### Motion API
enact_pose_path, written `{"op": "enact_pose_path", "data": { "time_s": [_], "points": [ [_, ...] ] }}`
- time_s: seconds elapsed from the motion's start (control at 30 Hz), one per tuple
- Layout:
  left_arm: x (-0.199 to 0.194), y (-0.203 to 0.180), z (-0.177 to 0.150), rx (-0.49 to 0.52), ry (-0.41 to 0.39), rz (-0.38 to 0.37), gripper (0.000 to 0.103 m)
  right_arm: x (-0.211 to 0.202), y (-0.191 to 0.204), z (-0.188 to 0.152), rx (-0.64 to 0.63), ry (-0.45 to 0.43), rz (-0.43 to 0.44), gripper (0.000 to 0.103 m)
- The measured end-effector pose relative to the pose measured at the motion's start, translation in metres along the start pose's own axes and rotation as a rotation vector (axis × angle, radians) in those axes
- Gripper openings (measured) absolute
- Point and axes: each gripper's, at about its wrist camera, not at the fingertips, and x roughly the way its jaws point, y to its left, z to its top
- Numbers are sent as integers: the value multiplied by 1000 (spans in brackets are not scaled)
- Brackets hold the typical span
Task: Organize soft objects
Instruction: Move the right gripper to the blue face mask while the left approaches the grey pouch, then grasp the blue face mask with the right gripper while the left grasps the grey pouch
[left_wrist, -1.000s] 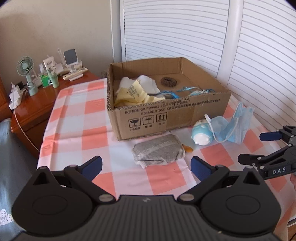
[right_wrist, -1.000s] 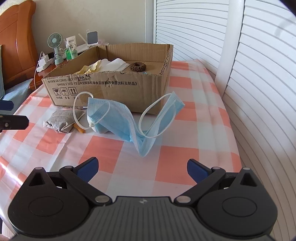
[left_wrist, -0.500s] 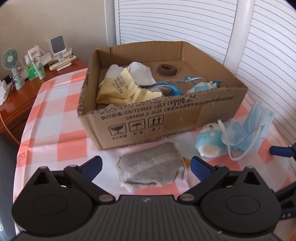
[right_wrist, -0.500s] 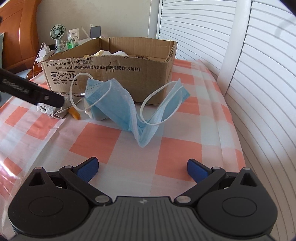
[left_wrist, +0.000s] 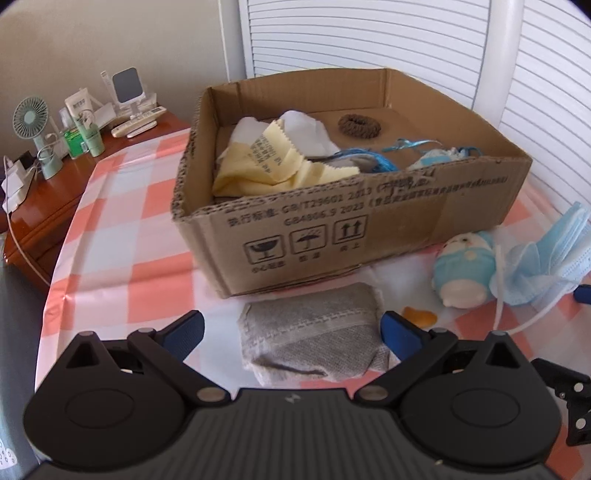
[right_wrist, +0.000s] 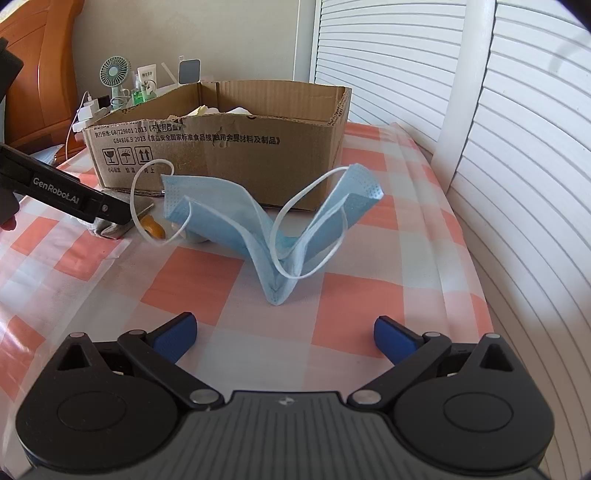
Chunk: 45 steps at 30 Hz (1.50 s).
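Our left gripper (left_wrist: 291, 330) has its jaws spread wide, and the folded grey cloth (left_wrist: 314, 332) lies between the blue pads (left_wrist: 184, 330), not yet touched as far as we can tell. Our right gripper (right_wrist: 282, 332) is just as wide apart and holds nothing; the blue face mask (right_wrist: 273, 236) sits at its twelve o'clock, crumpled into a V on the checked tablecloth (right_wrist: 199, 280).

From the left gripper, the cardboard box (left_wrist: 332, 236) stands at twelve o'clock just behind the cloth, already holding a yellow cloth (left_wrist: 273, 162), white fabric and a brown hair tie (left_wrist: 360, 126). At two o'clock a small blue plush toy (left_wrist: 463, 271) leans by the box wall, with the mask touching it farther out.

We judge the step in hand to be picking up the grey cloth. To do it well we should come down over the middle of the fold so both pads bite the whole stack, not just the top layer, and close fully before lifting, since a soft folded piece will likely unfold and drag if we pinch one edge. An orange piece (left_wrist: 419, 316) lies just beside the right pad; we should keep it out of the bite. We lift clear of the box's front wall, which is close, then release over the open floor at the box's front right.

For the mask, we would grip the pleated body at the crease, as the ear loops (right_wrist: 306, 236) would slip or snag.
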Motion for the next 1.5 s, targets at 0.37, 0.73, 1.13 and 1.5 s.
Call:
{"op": "enact_pose_path", "data": {
  "time_s": [0.37,0.73,1.13,1.5],
  "points": [
    [-4,10,-10,12,16,-55,101,0,1,0,-3,-6,3,103],
    [12,19,-10,-31,14,-51,102,0,4,2,-43,-1,34,103],
    [12,18,-10,-37,8,-48,103,6,37,21,-293,-60,2,103],
    [12,18,-11,-40,1,-47,103,10,58,32,-406,-92,-15,67]
  ]
}}
